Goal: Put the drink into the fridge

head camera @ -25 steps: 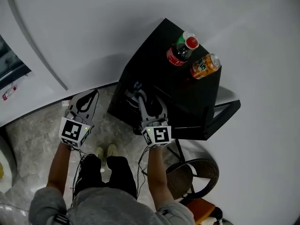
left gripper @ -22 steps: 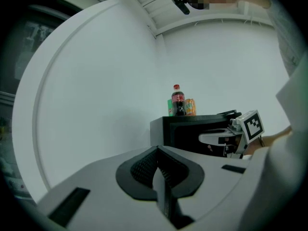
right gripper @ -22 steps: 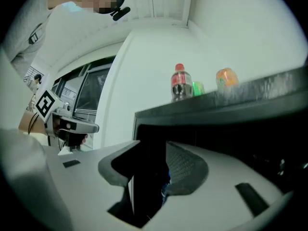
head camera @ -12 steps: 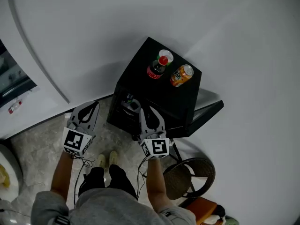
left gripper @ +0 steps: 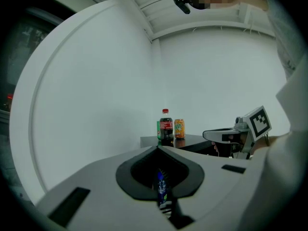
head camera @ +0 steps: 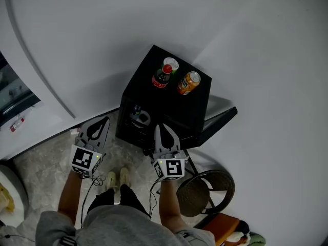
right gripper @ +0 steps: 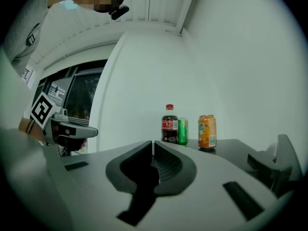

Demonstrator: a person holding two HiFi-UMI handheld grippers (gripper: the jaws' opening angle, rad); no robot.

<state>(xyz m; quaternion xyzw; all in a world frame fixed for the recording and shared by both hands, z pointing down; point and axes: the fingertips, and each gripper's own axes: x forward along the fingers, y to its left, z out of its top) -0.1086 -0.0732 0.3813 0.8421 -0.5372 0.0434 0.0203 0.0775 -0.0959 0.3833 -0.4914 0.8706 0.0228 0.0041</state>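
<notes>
Cola bottle (head camera: pixel 160 77) stands upright atop the black fridge (head camera: pixel 192 104), beyond the nearer right gripper (head camera: pixel 160 128), jaws just closed on nothing; left gripper (head camera: pixel 103 122) likewise closed, empty.

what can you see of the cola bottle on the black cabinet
The cola bottle is clear plastic and holds dark drink, with a red cap and a red label. It stands upright on top of the black cabinet, with a green can close behind it and an orange can beside it. Nothing holds it.
</notes>
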